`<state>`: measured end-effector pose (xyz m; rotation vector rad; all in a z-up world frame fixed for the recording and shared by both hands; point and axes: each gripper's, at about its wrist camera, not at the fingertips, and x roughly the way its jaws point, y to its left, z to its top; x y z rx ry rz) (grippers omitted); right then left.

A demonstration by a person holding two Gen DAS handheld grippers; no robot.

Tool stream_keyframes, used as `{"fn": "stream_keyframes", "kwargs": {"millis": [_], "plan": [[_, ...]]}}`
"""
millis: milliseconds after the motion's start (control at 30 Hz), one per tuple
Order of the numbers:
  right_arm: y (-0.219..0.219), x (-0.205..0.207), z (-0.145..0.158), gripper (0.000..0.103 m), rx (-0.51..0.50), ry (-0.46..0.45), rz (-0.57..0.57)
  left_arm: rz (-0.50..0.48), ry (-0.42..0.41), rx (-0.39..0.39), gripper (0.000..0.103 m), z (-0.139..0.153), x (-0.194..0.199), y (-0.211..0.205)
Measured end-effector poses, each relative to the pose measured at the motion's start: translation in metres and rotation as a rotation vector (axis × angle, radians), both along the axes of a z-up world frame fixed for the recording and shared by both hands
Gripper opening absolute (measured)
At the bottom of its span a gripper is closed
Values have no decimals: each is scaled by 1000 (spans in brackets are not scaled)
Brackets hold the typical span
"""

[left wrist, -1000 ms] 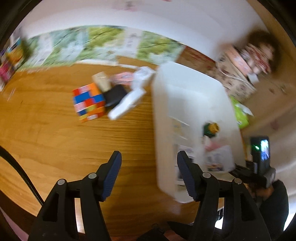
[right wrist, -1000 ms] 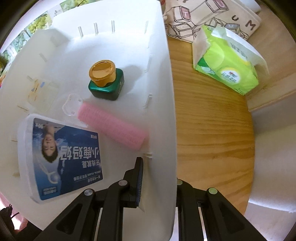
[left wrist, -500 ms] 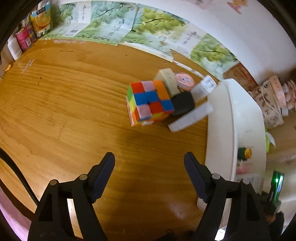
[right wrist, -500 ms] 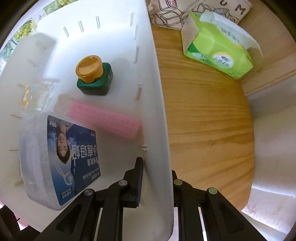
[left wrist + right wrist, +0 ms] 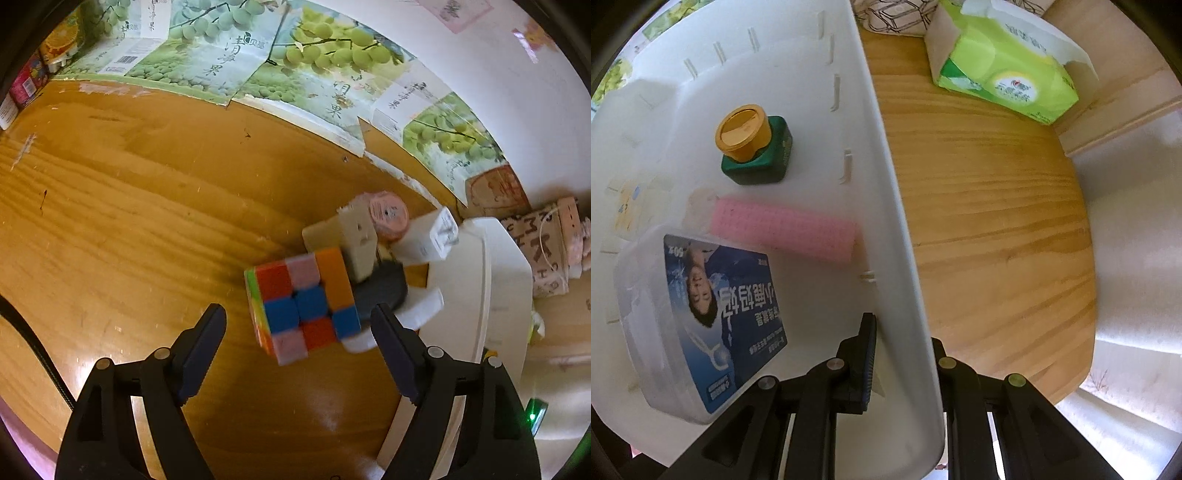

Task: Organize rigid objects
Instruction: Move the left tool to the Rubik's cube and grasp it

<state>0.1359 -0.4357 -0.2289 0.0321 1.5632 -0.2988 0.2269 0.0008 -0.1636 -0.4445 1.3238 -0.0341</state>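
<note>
warm, even light – fisheye-bent edges, dark corners, slight motion blur.

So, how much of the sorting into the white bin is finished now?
Done: the green bottle, pink roller and blue-labelled box lie in the white bin. In hand: the right claw is clamped on the bin's wall, and the left claw, just opened wider, is empty above the colour cube. Left: the cube and the small pile beside it.

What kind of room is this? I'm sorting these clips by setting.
Most likely a home, at a wooden table against a wall. Grape-printed cartons line its back edge, a pack of tissues lies nearby, and a white bin holds small household items such as a green jar.
</note>
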Motion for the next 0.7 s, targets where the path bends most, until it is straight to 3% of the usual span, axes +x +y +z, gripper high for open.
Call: {"fn": "stream_keyframes", "kwargs": {"millis": [400,700], "plan": [[-9,19,0,20,-8,46,-30,-7,81,-2,83,-20,21,-3],[-3,25,-10,23,-37,61,-39,-7,124,-60,81,-29,22,1]]}}
